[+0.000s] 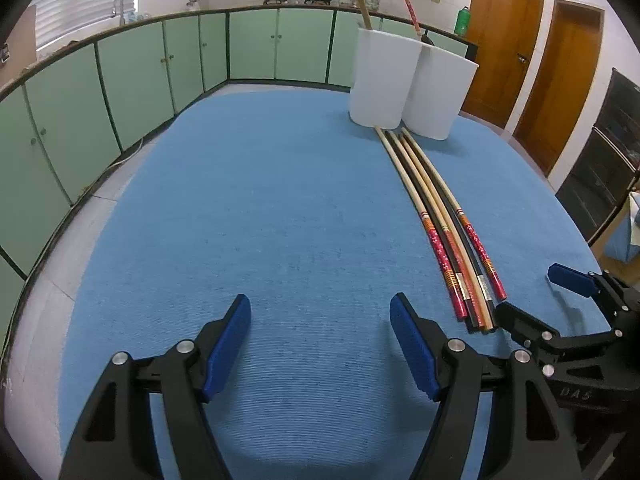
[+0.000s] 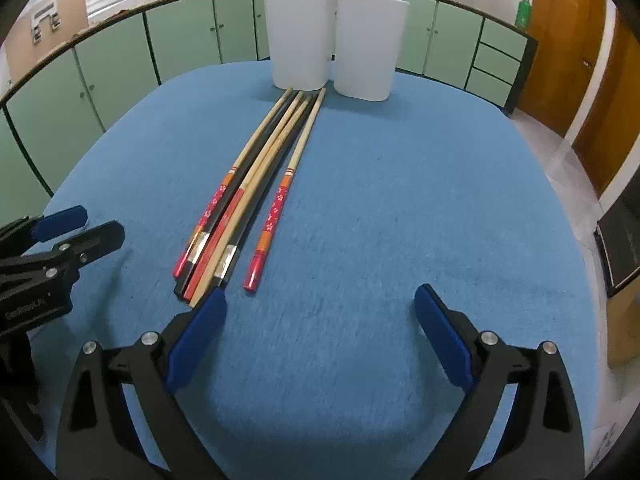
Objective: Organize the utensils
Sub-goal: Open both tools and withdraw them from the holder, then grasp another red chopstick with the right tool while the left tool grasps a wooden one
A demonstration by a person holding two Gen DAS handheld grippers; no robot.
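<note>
A bundle of chopsticks (image 2: 256, 184) lies on the blue-covered counter (image 2: 400, 200), long axes running away from the cameras, narrow tips at the base of two white cups (image 2: 298, 40), decorated butt ends nearest the tools. The right tool (image 2: 320, 308) hovers wide open and empty, its left finger just beside the butt ends. The left tool (image 1: 320, 316), likewise open and empty, sits left of the bundle. Each cup appears to hold one stick.

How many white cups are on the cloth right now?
2: the left white cup and the right white cup stand side by side at the far edge of the blue cloth, beyond the chopsticks.
</note>
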